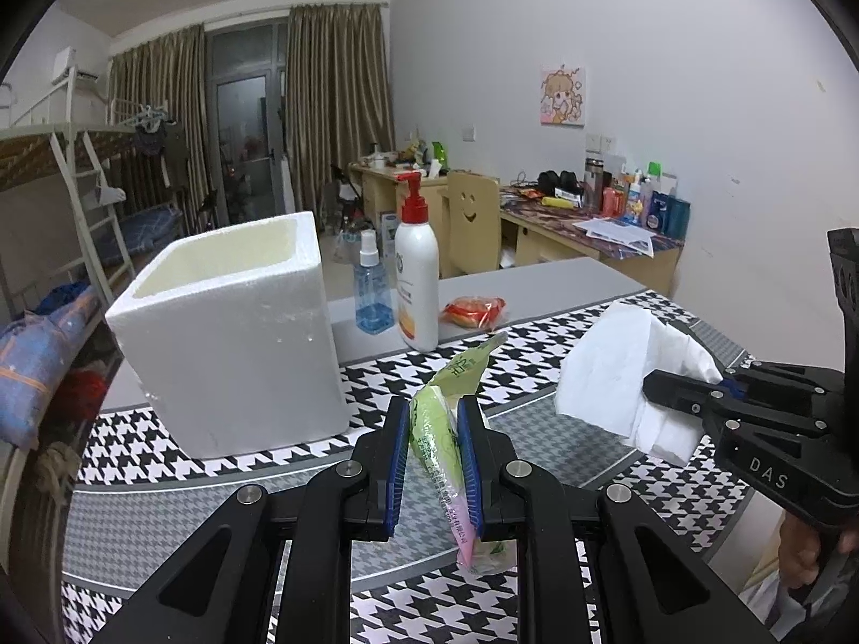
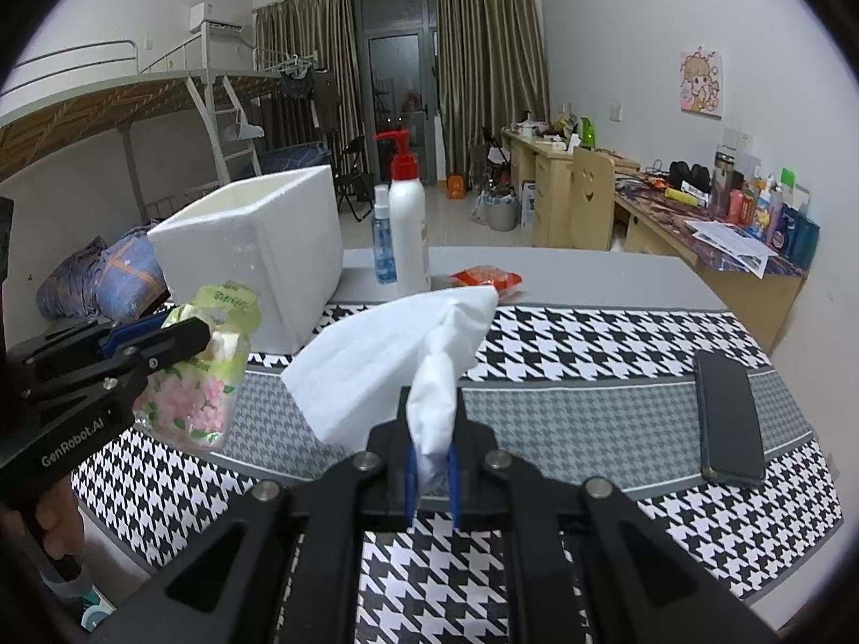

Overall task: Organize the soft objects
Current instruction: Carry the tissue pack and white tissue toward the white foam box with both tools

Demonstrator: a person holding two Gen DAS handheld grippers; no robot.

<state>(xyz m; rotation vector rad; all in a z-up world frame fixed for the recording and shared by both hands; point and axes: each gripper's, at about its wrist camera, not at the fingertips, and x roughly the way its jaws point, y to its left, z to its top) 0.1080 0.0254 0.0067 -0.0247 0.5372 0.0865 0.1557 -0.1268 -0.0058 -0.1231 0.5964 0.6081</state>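
1. Foam box (image 1: pixel 231 333): white, matt, grainy walls, left on the table.
2. Tissue pack (image 1: pixel 437 429): glossy, crinkled plastic wrap, green and pink print.
3. Tissue (image 2: pixel 397 354): soft white paper, matt and creased.
4. Cloth (image 2: pixel 590 343): woven houndstooth fabric, matt.
5. Lotion bottle (image 1: pixel 417 273): smooth white plastic, slight sheen; spray bottle (image 1: pixel 373 290) beside it, clear blue plastic.
6. Phone (image 2: pixel 727 418): dark, smooth, near right.
7. Left gripper (image 1: pixel 429 461) and right gripper (image 2: pixel 432 475): matt black plastic, blue ribbed pads, shiny metal pins.

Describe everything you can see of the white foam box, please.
The white foam box looks like thick-walled polystyrene, roughly cubic, open on top with no lid, and its inside looks empty as far as visible. It stands upright on the patterned tablecloth, left of the pump bottle. Neither claw touches it.
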